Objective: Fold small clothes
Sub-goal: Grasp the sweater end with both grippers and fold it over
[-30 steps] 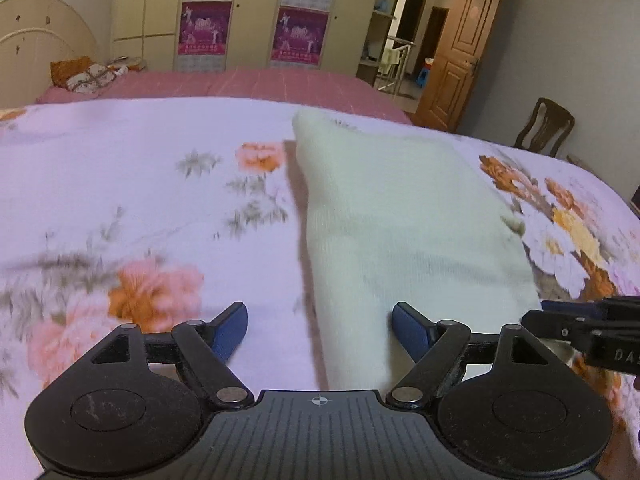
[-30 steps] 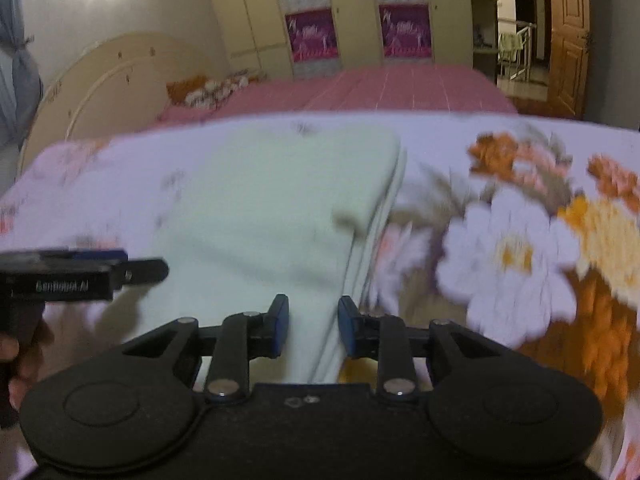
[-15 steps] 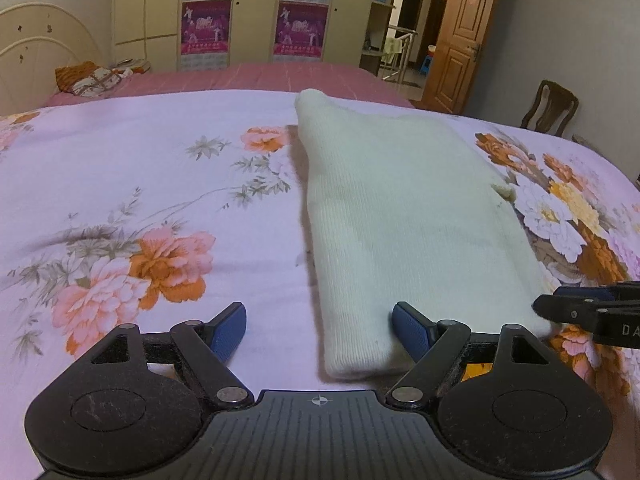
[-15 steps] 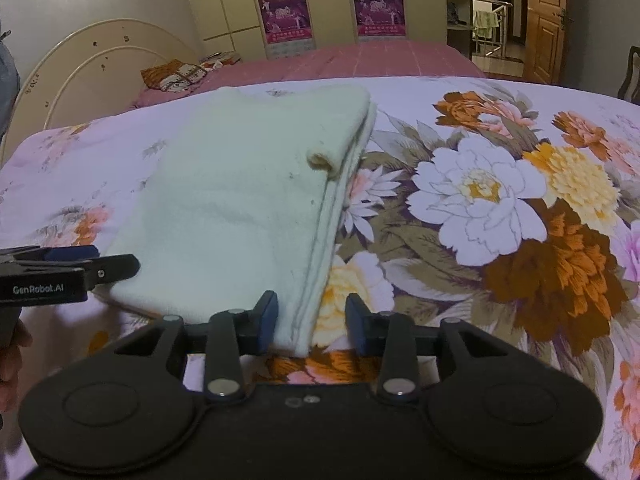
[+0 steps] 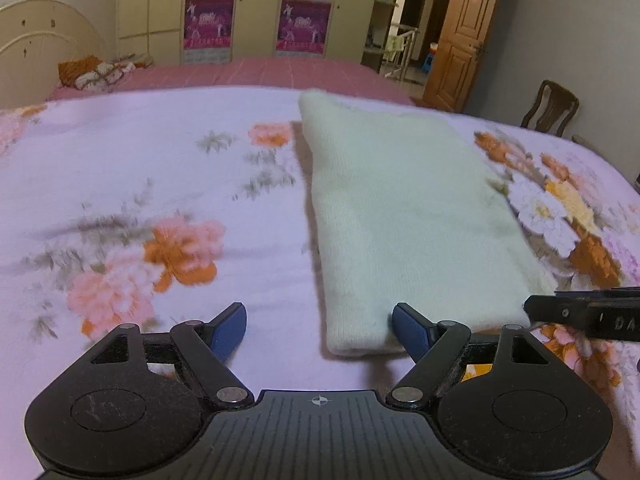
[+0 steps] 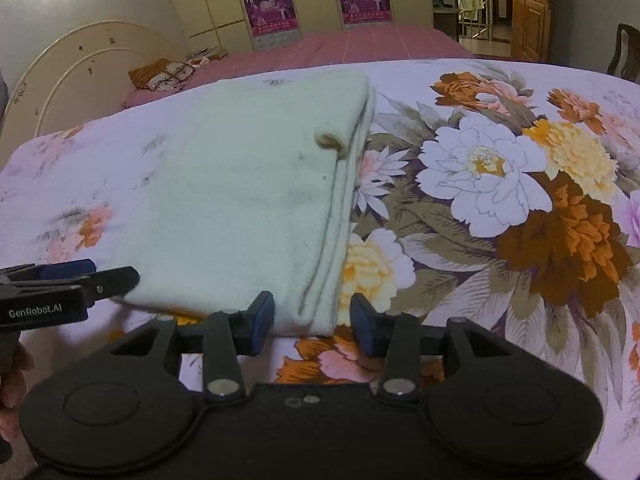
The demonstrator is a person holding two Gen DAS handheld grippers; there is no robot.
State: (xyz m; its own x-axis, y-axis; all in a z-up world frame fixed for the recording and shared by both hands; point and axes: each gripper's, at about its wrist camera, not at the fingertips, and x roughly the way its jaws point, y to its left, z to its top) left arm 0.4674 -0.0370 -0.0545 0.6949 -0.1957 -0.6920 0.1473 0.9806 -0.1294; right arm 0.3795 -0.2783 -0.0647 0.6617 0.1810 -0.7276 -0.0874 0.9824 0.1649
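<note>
R fingers (image 6: 312,317) widened, astride garment (image 6: 248,200) edge, unclamped.

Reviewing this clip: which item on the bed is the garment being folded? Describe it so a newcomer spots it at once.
On the floral bedspread in the foreground lies a pale green knit garment, folded into a long flat rectangle. It is the only plain, unpatterned thing among the printed flowers, its near corners just ahead of both open grippers.
</note>
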